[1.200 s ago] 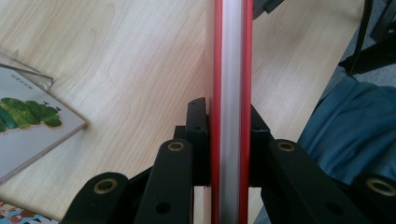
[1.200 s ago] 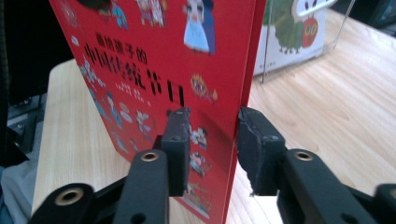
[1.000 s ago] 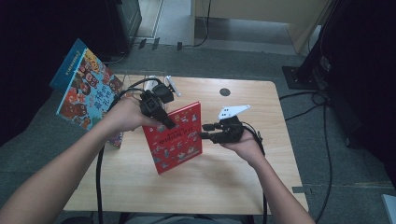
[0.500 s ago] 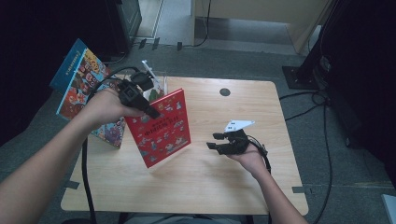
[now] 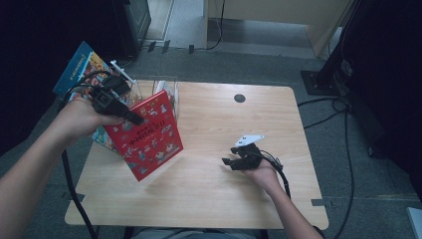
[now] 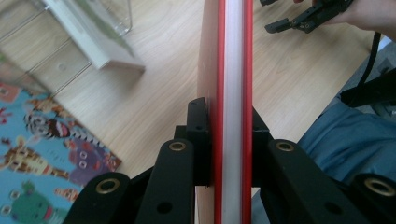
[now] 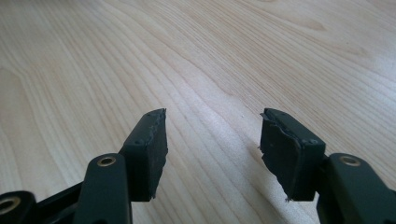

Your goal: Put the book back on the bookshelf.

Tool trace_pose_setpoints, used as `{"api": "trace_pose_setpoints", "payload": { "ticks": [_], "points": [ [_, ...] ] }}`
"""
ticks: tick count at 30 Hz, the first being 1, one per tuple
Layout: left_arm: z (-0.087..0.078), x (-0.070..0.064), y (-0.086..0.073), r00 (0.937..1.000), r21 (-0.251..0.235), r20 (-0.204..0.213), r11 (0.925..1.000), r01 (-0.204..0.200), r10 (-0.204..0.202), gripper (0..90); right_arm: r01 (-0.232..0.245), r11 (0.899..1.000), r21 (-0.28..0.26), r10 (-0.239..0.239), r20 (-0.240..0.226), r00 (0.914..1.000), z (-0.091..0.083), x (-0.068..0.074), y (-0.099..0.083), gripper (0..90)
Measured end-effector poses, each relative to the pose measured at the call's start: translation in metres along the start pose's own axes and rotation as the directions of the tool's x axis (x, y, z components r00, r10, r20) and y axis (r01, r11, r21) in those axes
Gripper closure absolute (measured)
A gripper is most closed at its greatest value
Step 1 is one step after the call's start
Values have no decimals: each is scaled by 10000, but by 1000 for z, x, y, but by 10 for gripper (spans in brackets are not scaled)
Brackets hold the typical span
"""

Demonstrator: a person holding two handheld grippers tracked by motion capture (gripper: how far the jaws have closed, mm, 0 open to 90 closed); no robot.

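Observation:
My left gripper (image 5: 133, 118) is shut on a red picture book (image 5: 147, 135), holding it tilted above the left part of the wooden table (image 5: 219, 199). In the left gripper view the jaws clamp the red book (image 6: 232, 70) edge-on, and the left gripper (image 6: 228, 135) presses both covers. My right gripper (image 5: 230, 158) rests low over the middle right of the table, open and holding nothing. Bare wood (image 7: 140, 56) lies under the right gripper (image 7: 212, 123), whose jaws stand wide apart.
A clear plastic book stand (image 5: 164, 89) sits at the table's back left, also the clear stand (image 6: 100, 28) in the left gripper view. Another colourful book (image 5: 82, 64) leans off the left edge, and a blue animal cover (image 6: 42, 158) lies below. A dark round hole (image 5: 240, 98) marks the tabletop.
My left gripper has carried the red book leftward and up toward the clear stand. The right gripper let go of the book, dropped back to the right and is open.

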State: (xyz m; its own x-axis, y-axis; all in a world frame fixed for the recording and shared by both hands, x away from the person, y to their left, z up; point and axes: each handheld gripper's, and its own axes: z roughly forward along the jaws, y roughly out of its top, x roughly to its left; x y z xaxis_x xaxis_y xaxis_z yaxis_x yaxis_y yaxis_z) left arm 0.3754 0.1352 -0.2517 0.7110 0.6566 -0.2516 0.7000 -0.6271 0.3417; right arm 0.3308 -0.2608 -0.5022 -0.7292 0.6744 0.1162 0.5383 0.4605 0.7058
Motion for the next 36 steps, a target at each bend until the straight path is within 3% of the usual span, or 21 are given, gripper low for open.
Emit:
{"api": "trace_pose_setpoints", "payload": {
  "ticks": [4, 8, 14, 18, 21, 31, 33, 36],
  "points": [
    [-8, 10, -12, 9992, -98, -87, 9992, 378, -379, 800, -339, 9994, 3, 339, 161, 9993, 5, -3, -2, 411],
    [-13, 20, -22, 9962, -168, -279, 9965, 821, -825, 800, -345, 9993, 132, 341, 318, 9989, 9, -5, -4, 411],
    [-20, 36, -31, 9880, -203, -462, 9890, 1464, -1472, 800, 56, 9995, -316, -37, 571, 9984, 12, -2, -10, 407],
    [-25, 48, -37, 9771, -364, -471, 9779, 2058, -2074, 800, 530, 9977, -414, -493, 852, 9951, 13, 3, -13, 386],
    [-28, 57, -39, 9666, -409, -547, 9678, 2482, -2502, 799, 426, 9977, -533, -380, 841, 9957, 14, 5, -14, 365],
    [-34, 72, -29, 9407, -362, -948, 9455, 3237, -3257, 798, 546, 9960, -707, -483, 884, 9949, 16, 6, -16, 346],
    [-34, 76, -26, 9338, -402, -981, 9390, 3416, -3440, 798, 537, 9960, -709, -473, 891, 9949, 16, 6, -16, 346],
    [-32, 83, -21, 9165, -500, -969, 9216, 3849, -3880, 798, 528, 9961, -712, -463, 898, 9949, 16, 6, -16, 346]
  ]
}}
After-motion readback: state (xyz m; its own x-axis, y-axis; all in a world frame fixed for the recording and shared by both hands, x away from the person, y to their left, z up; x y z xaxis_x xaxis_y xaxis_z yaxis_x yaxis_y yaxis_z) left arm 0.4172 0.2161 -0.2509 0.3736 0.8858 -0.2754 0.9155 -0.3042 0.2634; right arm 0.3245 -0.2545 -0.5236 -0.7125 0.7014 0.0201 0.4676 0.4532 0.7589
